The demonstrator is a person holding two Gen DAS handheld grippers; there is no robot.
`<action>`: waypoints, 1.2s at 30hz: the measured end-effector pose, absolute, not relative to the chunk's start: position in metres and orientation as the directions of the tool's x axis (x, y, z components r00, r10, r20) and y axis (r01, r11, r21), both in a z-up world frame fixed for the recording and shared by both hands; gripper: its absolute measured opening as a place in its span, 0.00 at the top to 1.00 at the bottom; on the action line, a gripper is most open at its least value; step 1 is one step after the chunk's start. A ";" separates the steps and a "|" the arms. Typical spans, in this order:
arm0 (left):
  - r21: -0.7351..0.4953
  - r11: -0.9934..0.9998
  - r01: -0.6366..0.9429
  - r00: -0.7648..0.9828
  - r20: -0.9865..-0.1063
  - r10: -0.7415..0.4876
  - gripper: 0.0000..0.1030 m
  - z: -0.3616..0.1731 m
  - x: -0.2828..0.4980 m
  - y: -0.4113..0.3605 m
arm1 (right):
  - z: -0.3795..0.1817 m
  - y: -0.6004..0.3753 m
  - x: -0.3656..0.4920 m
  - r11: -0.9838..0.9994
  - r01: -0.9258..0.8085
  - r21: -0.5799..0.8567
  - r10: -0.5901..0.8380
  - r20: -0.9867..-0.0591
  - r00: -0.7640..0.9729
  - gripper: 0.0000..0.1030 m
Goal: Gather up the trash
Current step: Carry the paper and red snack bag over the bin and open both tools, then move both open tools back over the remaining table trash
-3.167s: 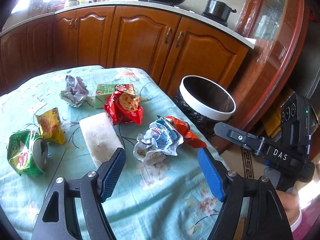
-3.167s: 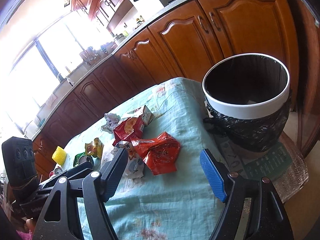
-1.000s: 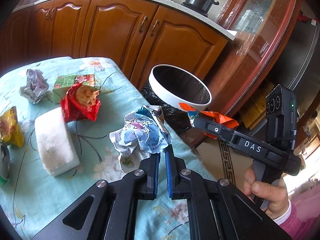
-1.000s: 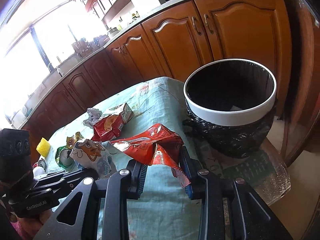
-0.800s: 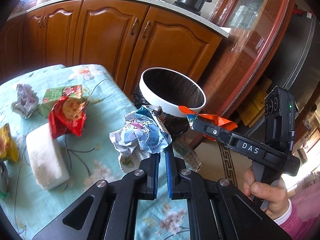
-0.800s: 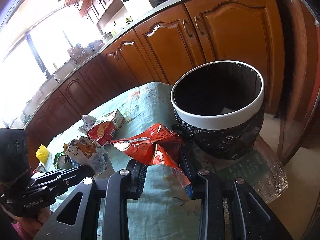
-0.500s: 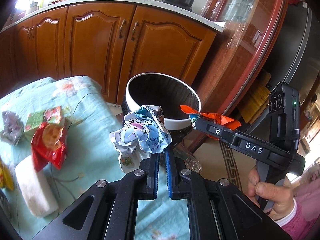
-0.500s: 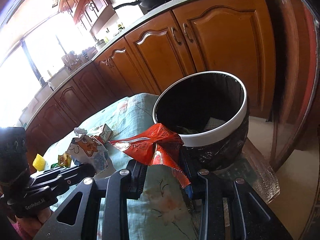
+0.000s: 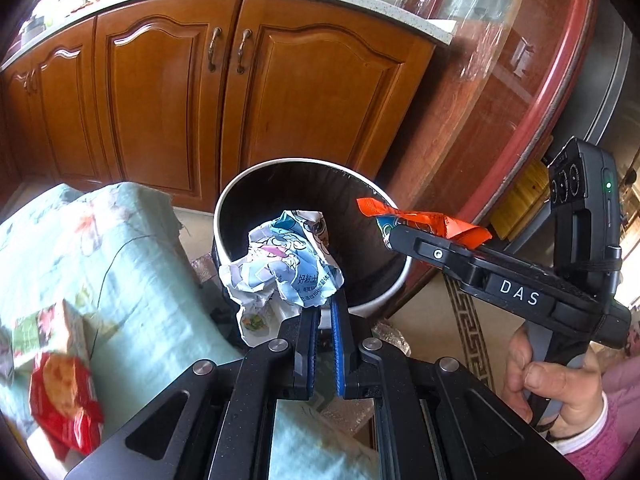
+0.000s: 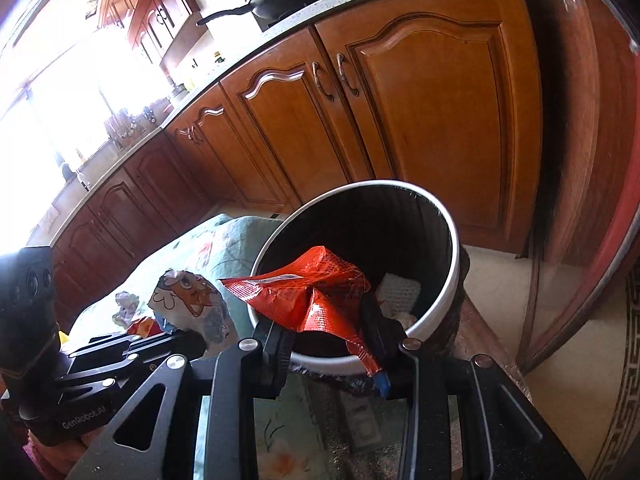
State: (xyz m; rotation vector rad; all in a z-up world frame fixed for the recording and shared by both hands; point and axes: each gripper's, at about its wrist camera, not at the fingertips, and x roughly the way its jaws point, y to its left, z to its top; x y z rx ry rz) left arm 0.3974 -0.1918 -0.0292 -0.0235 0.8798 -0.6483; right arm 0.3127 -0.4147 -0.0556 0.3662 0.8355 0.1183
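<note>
Pinching crumpled wrapper (image 9: pixel 282 266) between left fingers (image 9: pixel 307 342), over bin (image 9: pixel 240 196).

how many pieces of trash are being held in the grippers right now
2. The left gripper pinches a crumpled white-blue wrapper; the right gripper holds a red wrapper. Both are at the bin.

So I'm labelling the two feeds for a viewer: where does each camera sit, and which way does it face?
Left wrist: on the left hand-held gripper, facing the trash bin; it clamps a crumpled white-blue wrapper.
Right wrist: on the right hand-held gripper, facing the same bin; it clamps a red wrapper.
Shared: bin, both wrappers, wooden cabinets, and each other's gripper.
</note>
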 end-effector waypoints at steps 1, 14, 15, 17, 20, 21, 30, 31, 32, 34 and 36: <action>-0.268 0.812 0.519 0.459 -0.714 -0.529 0.95 -0.030 0.403 -0.197 | -0.056 -0.416 0.318 0.931 0.039 0.363 0.248 -0.706 0.664 0.66; -0.277 0.827 0.490 0.411 -0.763 -0.499 0.90 -0.045 0.455 -0.234 | -0.070 -0.437 0.364 0.940 0.065 0.336 0.243 -0.788 0.565 0.65; -0.276 0.828 0.488 0.405 -0.769 -0.495 0.87 -0.044 0.461 -0.237 | -0.071 -0.438 0.366 0.941 0.068 0.333 0.241 -0.795 0.557 0.60; -0.278 0.833 0.477 0.407 -0.771 -0.490 0.75 -0.045 0.465 -0.239 | -0.072 -0.440 0.370 0.941 0.073 0.329 0.237 -0.800 0.551 0.52; -0.278 0.839 0.468 0.421 -0.764 -0.488 0.63 -0.045 0.464 -0.238 | -0.073 -0.444 0.371 0.936 0.078 0.344 0.246 -0.795 0.554 0.40; -0.277 0.841 0.465 0.426 -0.763 -0.486 0.62 -0.044 0.462 -0.236 | -0.073 -0.444 0.371 0.934 0.077 0.347 0.249 -0.793 0.555 0.40; -0.279 0.860 0.426 0.510 -0.712 -0.484 0.41 -0.037 0.411 -0.203 | -0.068 -0.434 0.345 0.922 0.044 0.385 0.285 -0.750 0.597 0.28; -0.278 0.863 0.422 0.520 -0.706 -0.481 0.40 -0.035 0.404 -0.199 | -0.067 -0.430 0.338 0.918 0.040 0.395 0.291 -0.739 0.607 0.24; -0.275 0.867 0.416 0.529 -0.701 -0.477 0.39 -0.035 0.394 -0.194 | -0.066 -0.427 0.332 0.913 0.038 0.405 0.297 -0.729 0.617 0.22; -0.259 0.877 0.404 0.559 -0.690 -0.461 0.37 -0.035 0.374 -0.183 | -0.066 -0.418 0.318 0.907 0.035 0.419 0.304 -0.709 0.636 0.15; -0.250 0.887 0.389 0.584 -0.678 -0.447 0.33 -0.034 0.353 -0.169 | -0.068 -0.407 0.303 0.905 0.029 0.425 0.306 -0.695 0.651 0.13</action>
